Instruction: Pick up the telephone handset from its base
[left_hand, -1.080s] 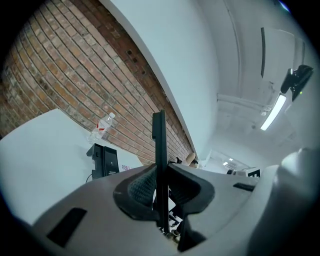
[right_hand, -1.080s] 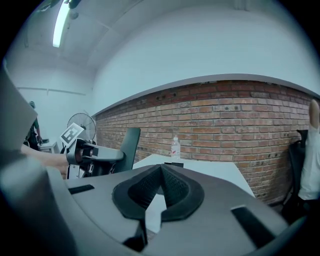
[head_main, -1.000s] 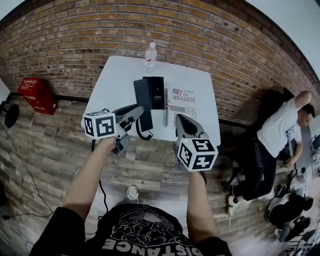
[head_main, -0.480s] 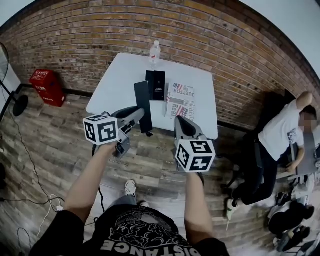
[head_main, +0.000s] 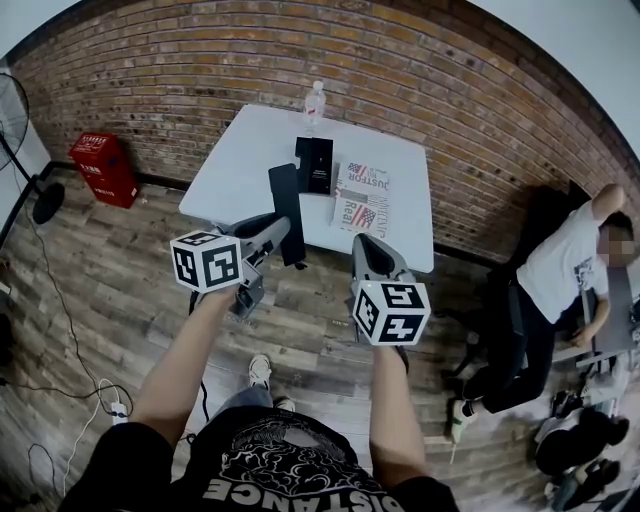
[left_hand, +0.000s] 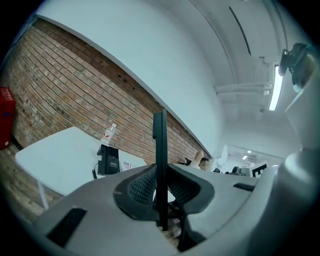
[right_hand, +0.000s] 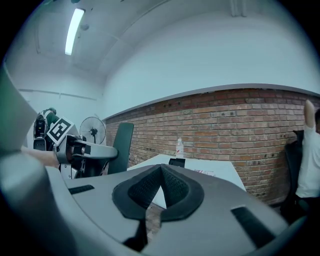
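Note:
The black telephone handset (head_main: 288, 212) stands upright in the air in front of the white table (head_main: 245, 160), and my left gripper (head_main: 278, 230) is shut on its lower part. In the left gripper view the handset (left_hand: 160, 150) is a thin dark bar pinched between the pads of the left gripper (left_hand: 161, 187). The black phone base (head_main: 315, 165) stays on the table, well apart from the handset. My right gripper (head_main: 362, 245) hovers beside it to the right, shut and empty; in its own view the right gripper (right_hand: 160, 187) shows its pads meeting.
A water bottle (head_main: 315, 103) stands at the table's far edge and a newspaper (head_main: 362, 195) lies right of the base. A red crate (head_main: 103, 168) and a fan (head_main: 12, 120) are at the left by the brick wall. A person (head_main: 560, 270) sits at the right.
Both grippers have drawn back from the table over the wooden floor, the left one still carrying the handset. The table and base now look farther away.

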